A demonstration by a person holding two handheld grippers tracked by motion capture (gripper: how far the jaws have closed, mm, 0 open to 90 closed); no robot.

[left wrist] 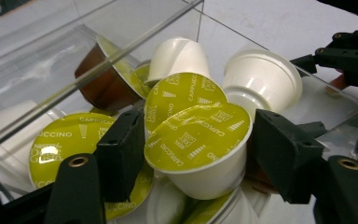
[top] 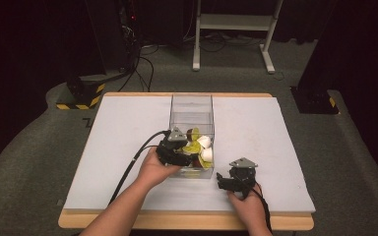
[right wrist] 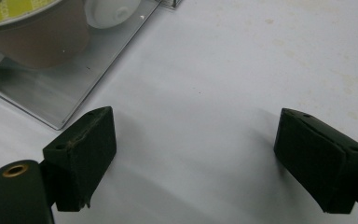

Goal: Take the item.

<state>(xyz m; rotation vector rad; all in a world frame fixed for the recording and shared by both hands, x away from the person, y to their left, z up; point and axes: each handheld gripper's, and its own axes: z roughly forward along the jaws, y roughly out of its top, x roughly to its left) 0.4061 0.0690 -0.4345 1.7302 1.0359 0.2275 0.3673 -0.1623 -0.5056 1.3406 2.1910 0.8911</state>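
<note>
A clear plastic box (top: 192,105) stands mid-table and holds several coffee capsules. My left gripper (top: 189,156) reaches into its near end. In the left gripper view the jaws press both sides of a white capsule with a yellow-green cappuccino lid (left wrist: 198,135), which tilts above the pile. Around it lie more green-lidded capsules (left wrist: 60,144), a brown one (left wrist: 102,84) and white ones upside down (left wrist: 261,79). My right gripper (top: 220,181) rests on the table just right of the box's near corner. Its jaws are wide apart (right wrist: 196,158) over bare white surface.
The white mat (top: 123,147) covers the table, with open room left and right of the box. The box's base corner (right wrist: 74,84) lies close ahead of the right jaws. A white stand (top: 231,22) and black equipment (top: 81,91) sit on the floor beyond.
</note>
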